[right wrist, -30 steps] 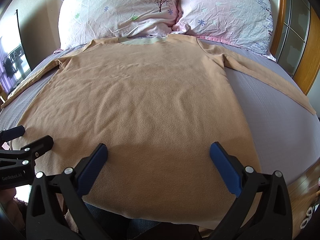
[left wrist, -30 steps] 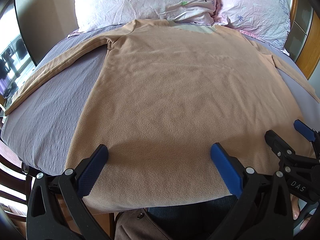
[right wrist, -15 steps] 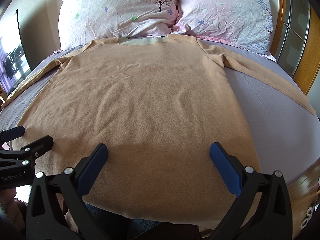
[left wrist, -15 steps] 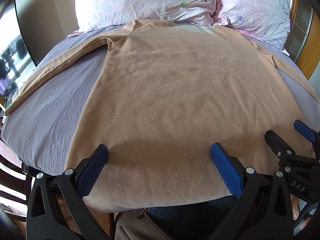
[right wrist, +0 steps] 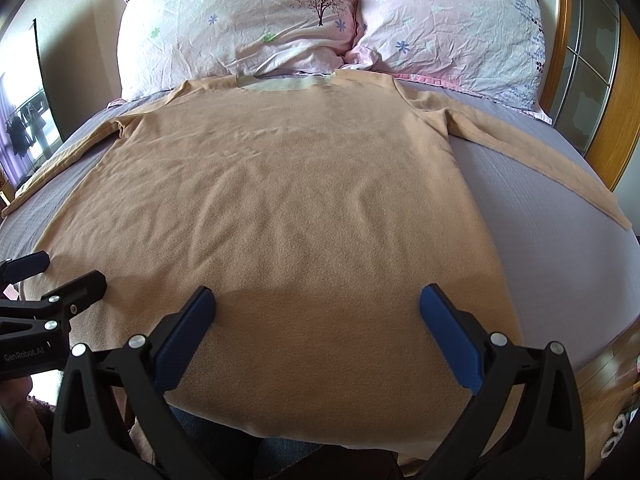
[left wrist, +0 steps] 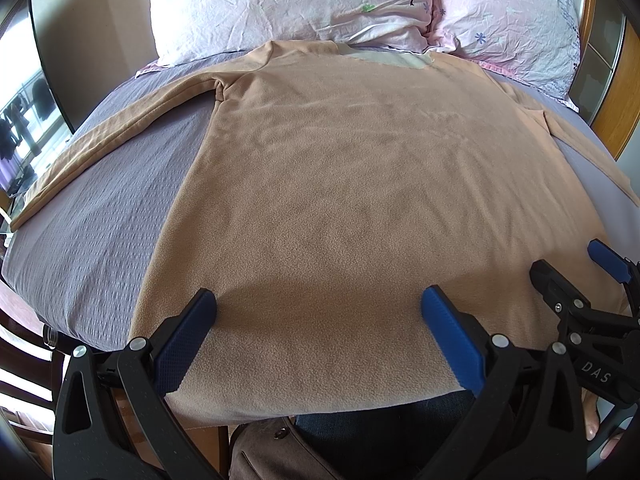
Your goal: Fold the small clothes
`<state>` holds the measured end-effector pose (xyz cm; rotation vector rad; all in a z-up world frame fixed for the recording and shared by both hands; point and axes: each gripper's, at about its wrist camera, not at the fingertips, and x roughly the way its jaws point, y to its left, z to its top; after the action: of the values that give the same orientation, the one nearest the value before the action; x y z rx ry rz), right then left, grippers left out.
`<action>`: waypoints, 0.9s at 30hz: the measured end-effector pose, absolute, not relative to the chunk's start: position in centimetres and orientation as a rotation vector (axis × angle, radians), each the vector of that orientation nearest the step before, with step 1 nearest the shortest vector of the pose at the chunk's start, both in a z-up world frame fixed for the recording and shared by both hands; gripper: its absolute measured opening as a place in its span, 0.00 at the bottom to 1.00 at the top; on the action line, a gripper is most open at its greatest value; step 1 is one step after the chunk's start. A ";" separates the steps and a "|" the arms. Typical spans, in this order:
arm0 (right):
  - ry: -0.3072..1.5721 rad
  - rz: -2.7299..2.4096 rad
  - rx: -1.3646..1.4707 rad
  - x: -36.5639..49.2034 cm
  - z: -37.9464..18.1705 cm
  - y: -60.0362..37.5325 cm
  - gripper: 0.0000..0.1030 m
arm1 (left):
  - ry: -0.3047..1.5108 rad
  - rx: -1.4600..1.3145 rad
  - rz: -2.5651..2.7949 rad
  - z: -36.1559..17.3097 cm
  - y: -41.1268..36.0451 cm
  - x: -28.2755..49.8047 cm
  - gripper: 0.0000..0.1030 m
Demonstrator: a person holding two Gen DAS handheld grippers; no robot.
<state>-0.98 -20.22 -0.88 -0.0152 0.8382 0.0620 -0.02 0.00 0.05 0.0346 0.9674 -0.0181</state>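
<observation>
A tan long-sleeved fleece top lies flat on the bed, neck toward the pillows, both sleeves spread out to the sides; it also shows in the right wrist view. My left gripper is open and empty, hovering over the hem near its left part. My right gripper is open and empty over the hem's right part. Each gripper shows at the edge of the other's view: the right one, the left one.
The bed has a lilac-grey sheet, also seen on the right. Two floral pillows lean at the head. A wooden bed frame runs along the right. The bed's near edge lies just below the hem.
</observation>
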 end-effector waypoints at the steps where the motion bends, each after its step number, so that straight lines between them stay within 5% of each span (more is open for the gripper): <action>1: 0.838 0.062 -0.015 -1.0 -0.8 -20.2 0.98 | 0.968 0.034 -0.018 0.1 0.0 0.0 0.99; 27: 0.723 0.092 -0.025 -2.2 -1.3 -20.4 0.98 | 0.901 0.042 -0.021 0.1 -0.1 -0.9 0.99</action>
<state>-2.16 -20.40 -1.28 -0.0247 0.7228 0.0923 -0.94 -0.11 0.07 0.0423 0.9013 -0.0213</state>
